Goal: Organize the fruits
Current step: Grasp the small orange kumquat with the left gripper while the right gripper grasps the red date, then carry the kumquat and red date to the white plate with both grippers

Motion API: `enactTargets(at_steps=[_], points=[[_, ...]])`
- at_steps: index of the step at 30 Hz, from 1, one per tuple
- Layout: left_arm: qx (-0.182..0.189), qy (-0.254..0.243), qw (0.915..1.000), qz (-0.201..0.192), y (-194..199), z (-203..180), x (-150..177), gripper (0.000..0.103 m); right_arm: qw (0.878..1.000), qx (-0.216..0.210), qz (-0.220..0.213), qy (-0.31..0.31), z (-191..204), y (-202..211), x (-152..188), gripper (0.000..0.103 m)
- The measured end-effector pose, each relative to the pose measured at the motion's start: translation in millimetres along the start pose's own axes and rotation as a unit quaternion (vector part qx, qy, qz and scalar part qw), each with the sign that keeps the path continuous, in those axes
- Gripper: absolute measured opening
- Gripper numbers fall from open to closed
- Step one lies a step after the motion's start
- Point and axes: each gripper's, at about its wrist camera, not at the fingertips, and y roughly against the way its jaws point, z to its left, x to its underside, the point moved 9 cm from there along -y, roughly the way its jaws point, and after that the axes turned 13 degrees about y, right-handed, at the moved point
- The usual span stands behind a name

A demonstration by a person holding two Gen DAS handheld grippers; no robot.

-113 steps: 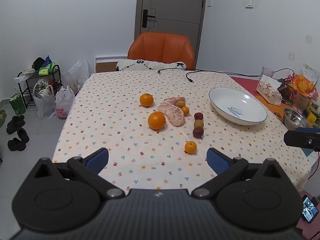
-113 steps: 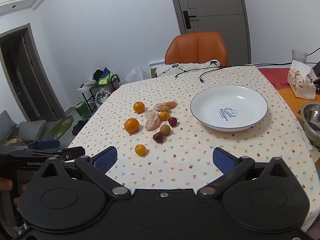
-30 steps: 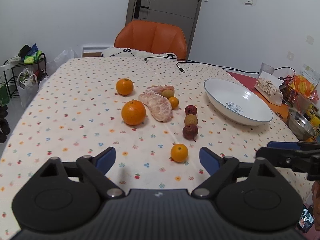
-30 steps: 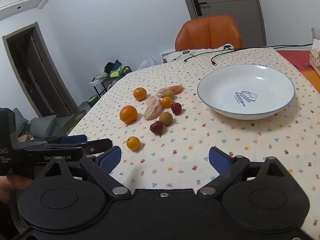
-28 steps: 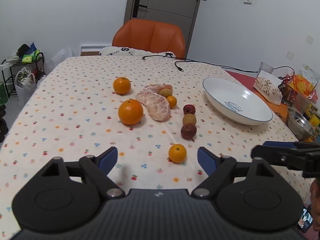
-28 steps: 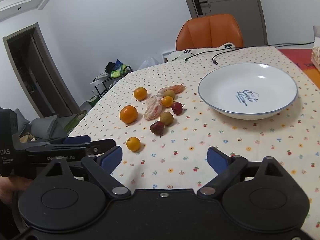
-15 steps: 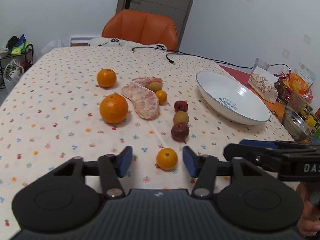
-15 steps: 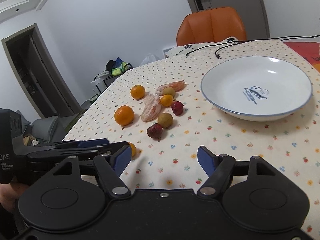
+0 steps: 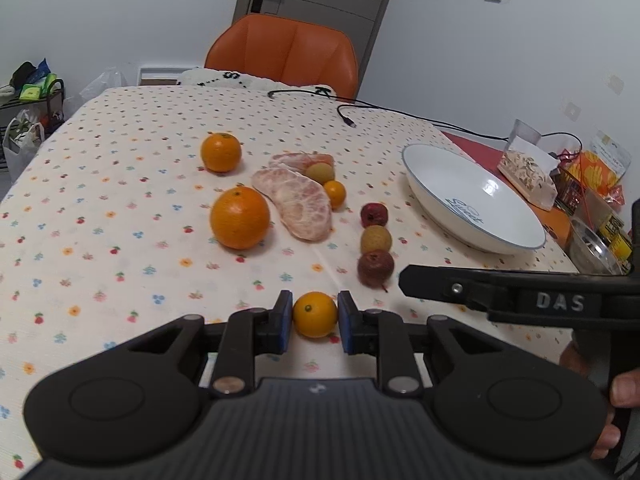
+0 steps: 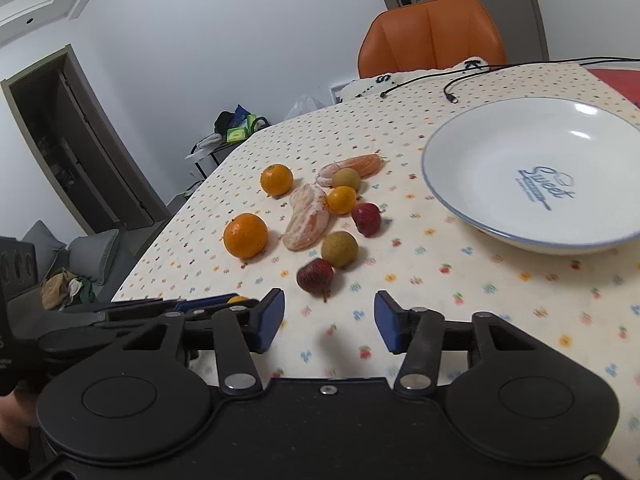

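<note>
Small citrus (image 9: pixel 315 314) on surface (image 9: pixel 120 184), nearest, between left tongs (image 9: pixel 312 322) pads, touching both. Right tongs (image 10: pixel 329 320) just right of it, gap wide, nothing inside. Beyond: three small fruits (image 9: pixel 375 239) in row running away. Left of row: peeled segments (image 9: pixel 298 202), then orange (image 9: pixel 240 223); mandarin (image 9: pixel 221 152) behind orange. Plate (image 9: pixel 472 200) at right. Chair (image 9: pixel 284 52) at far edge.

1. Table (image 9: pixel 100 184) covered by a cream cloth printed with small flowers.
2. Two whole oranges: far (image 9: pixel 221 152), near (image 9: pixel 240 223).
3. Peeled citrus segments (image 9: pixel 298 202), touching a small orange fruit (image 9: pixel 335 193).
4. Row of three small fruits: red (image 9: pixel 374 215), tan (image 9: pixel 375 239), dark red (image 9: pixel 375 268).
5. White bowl (image 9: pixel 492 232), right side.
6. Black cable (image 9: pixel 384 108), far edge.
</note>
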Motion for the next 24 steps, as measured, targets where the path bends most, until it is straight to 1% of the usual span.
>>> enactTargets(at_steps=[4,12,13,14,16,19,24], points=[[-0.005,0.006,0.9999,-0.008,5.5,8.3,-6.1,0.022,1.0,-0.001,0.004,0.001,2.8,-11.4,-5.8,0.046],[-0.009,0.022,0.9996,-0.015,9.0,18.9,-12.3,0.022,1.0,-0.001,0.01,0.011,12.6,-27.6,-11.5,0.046],[-0.009,0.021,0.9996,-0.016,9.6,18.8,-12.7,0.022,1.0,0.0,0.011,0.013,13.6,-29.6,-11.7,0.043],[-0.009,0.02,0.9996,-0.016,10.2,18.0,-13.6,0.022,1.0,0.0,0.013,0.014,14.7,-31.1,-11.9,0.035],[-0.009,0.016,0.9997,-0.018,11.7,15.7,-15.3,0.022,1.0,-0.003,0.022,0.011,14.1,-35.2,-10.0,0.024],[-0.009,0.009,0.9997,-0.02,13.0,10.0,-16.5,0.022,1.0,-0.014,0.015,0.002,12.4,-30.1,-10.1,0.021],[-0.001,-0.005,0.9997,-0.024,13.2,-5.8,-16.8,0.022,1.0,-0.013,-0.007,-0.011,4.2,-11.3,-13.2,0.021]])
